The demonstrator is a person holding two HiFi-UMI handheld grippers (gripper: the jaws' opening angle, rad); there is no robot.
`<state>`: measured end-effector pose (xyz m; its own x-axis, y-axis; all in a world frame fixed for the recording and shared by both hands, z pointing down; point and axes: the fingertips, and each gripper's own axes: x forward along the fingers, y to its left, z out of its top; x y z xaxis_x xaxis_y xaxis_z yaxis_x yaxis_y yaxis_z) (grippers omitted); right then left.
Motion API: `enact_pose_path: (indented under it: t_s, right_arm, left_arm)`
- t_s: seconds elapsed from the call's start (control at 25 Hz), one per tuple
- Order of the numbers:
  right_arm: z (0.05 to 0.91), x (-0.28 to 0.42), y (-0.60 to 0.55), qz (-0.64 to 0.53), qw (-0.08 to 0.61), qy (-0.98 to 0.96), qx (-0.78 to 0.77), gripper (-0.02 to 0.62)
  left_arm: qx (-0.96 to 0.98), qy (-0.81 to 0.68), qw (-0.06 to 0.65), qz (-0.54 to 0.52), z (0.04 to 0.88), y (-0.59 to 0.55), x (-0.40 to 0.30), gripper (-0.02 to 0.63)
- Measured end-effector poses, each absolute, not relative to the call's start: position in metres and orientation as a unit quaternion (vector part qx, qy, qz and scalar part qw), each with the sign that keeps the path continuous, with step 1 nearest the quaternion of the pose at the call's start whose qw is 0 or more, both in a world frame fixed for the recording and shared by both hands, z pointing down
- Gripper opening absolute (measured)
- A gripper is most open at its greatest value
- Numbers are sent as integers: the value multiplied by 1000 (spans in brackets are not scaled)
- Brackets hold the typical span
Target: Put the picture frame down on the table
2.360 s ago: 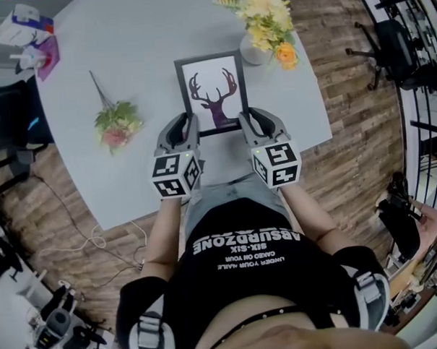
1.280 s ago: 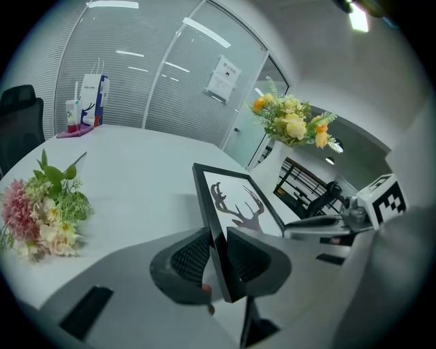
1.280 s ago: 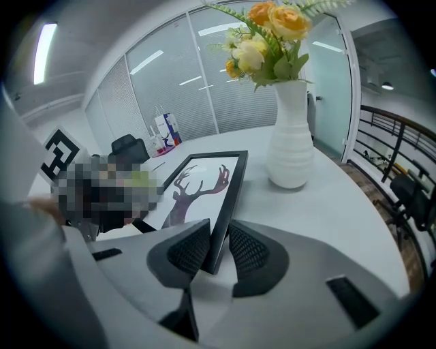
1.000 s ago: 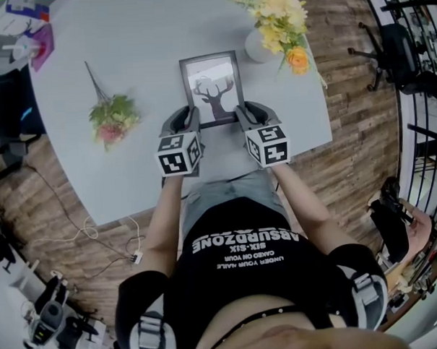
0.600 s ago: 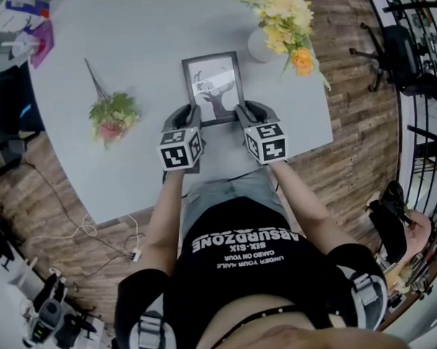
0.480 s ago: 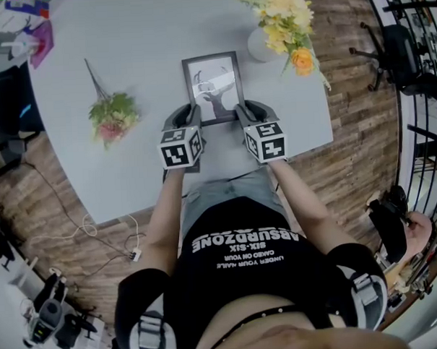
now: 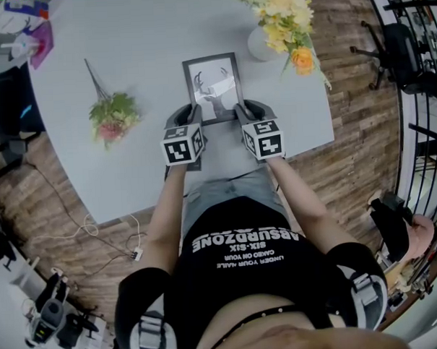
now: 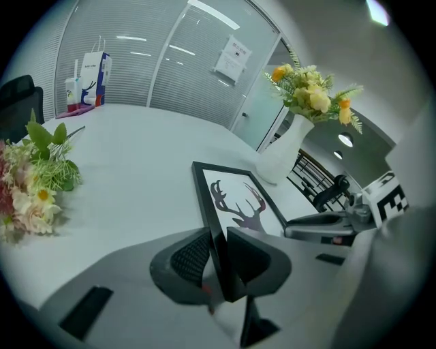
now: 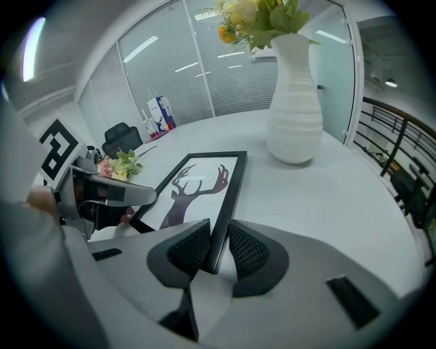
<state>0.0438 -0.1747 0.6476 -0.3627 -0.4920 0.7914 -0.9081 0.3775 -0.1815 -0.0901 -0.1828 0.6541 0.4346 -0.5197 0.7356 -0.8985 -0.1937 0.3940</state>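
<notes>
- Frame (image 7: 213, 87) is clamped at its near corners by left tongs (image 8: 219, 262) and right tongs (image 9: 216, 251).
- Both are best lowered level onto table (image 7: 126, 51), then opened together.

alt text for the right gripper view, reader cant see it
The right gripper is shut on the right edge of a black picture frame with a deer-silhouette print, over a white table. The left gripper holds the opposite edge; a white vase of yellow and orange flowers stands behind.
</notes>
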Motion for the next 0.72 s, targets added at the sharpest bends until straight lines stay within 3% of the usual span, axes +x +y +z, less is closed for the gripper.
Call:
enact_pose_path:
  t_s: [0.72]
  right_arm:
    - [650, 45, -175, 353, 314, -759, 448, 101]
  left_arm:
    - [755, -474, 377, 251, 656, -183, -87, 90]
